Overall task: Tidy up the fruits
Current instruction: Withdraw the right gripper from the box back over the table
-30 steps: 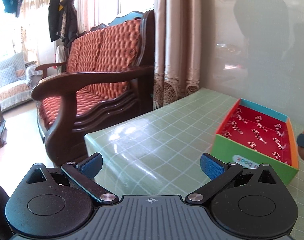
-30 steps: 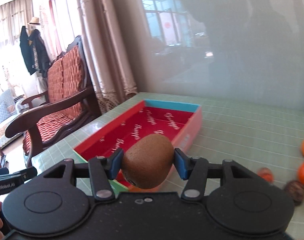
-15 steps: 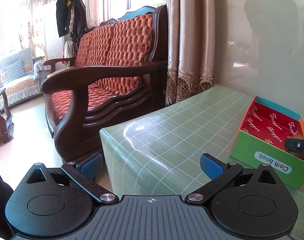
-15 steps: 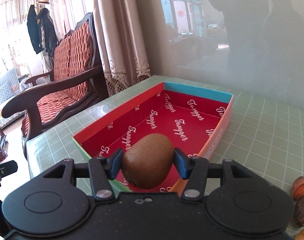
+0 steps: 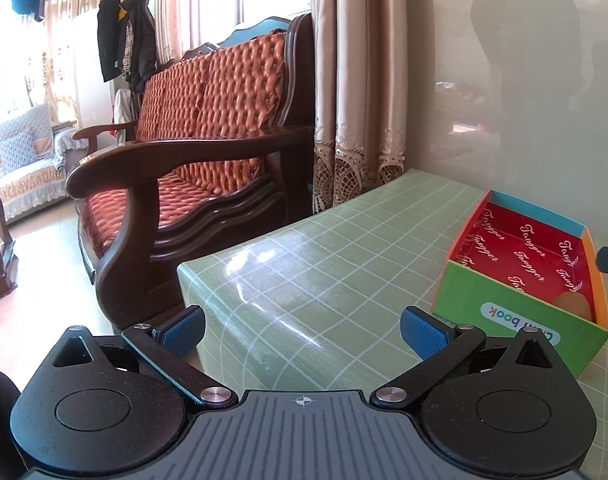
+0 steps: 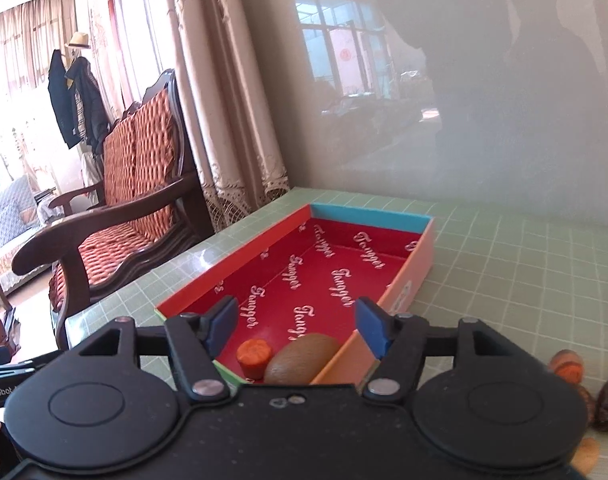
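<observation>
So half a second back the right gripper [image 6: 296,326] had the kiwi [image 6: 302,358] pinched between its pads; now the jaws are opening and the kiwi lies loose on the red floor of the box [image 6: 408,280], in the near corner, just beside a small orange fruit [image 6: 254,356]. The left gripper [image 5: 302,330] hangs spread wide with nothing in it, over the near-left corner of the green checked table [image 5: 344,248]. There's a wooden sofa [image 5: 192,152] and curtains [image 5: 356,80] behind. A few brownish fruits [image 6: 568,366] at the right edge are cut off, hard to identify.
</observation>
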